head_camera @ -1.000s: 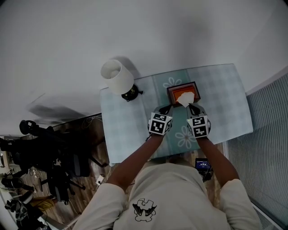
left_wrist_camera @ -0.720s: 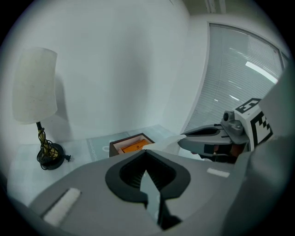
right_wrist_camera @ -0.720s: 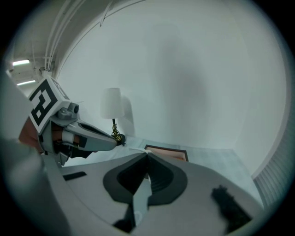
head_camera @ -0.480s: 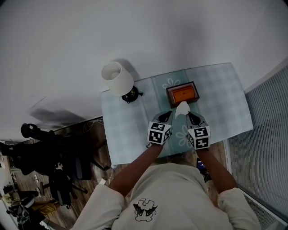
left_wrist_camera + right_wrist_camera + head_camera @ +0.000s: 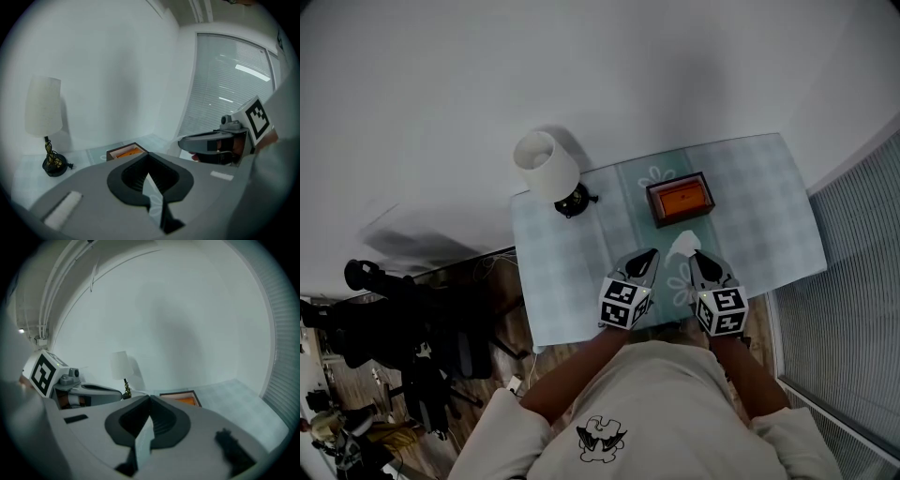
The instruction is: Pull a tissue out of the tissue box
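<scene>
Tissue [image 5: 679, 246] is out of the tissue box [image 5: 680, 198] and apart from it, on the side toward the front edge of the table [image 5: 769, 206]. At the back left corner stands a lamp [image 5: 547, 165]. The left claw [image 5: 650, 255], near the front edge, has its jaws together on nothing. The box, near the back edge, shows only orange inside; I see no next sheet sticking up. The right claw [image 5: 693, 257] is nearer and pinches the tissue, which points from its tip toward the box. I judge the pull finished.
</scene>
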### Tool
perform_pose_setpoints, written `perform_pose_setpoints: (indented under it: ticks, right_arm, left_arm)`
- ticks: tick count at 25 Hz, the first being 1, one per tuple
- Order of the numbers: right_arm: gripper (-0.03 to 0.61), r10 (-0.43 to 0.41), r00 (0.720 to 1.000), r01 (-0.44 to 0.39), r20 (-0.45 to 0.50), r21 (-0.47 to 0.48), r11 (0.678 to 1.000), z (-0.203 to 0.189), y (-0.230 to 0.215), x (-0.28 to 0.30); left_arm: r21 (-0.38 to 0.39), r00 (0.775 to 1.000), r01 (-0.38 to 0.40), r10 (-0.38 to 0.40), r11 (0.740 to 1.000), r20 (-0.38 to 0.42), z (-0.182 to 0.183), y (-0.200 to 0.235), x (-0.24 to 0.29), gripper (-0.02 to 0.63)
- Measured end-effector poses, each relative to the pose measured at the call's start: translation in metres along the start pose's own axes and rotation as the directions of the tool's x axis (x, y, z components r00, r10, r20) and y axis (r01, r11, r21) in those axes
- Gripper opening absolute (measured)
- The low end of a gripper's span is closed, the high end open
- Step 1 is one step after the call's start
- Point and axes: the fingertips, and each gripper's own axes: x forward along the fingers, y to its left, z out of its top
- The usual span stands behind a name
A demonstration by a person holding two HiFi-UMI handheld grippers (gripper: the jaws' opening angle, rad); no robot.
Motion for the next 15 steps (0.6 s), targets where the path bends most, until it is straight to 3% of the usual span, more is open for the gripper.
perform_pose_setpoints:
  ticks: [10, 15]
  right_arm:
    - [0.014, 0.046, 0.996, -0.056, 0.082, 0.122, 0.991, -0.019, 0.015, -0.034]
    - [0.014, 0.038, 0.993, -0.057, 0.108, 0.172, 0.983, -0.026, 0.012, -0.045]
  left_arm:
    - [-0.079, 0.999, 0.035, -0.034, 0.996, 0.010, -0.019, -0.014, -0.030, 0.006]
    - [-0.076, 0.999, 0.046, -0.044, 0.996, 0.032, -0.016, -0.021, -0.036, 0.006]
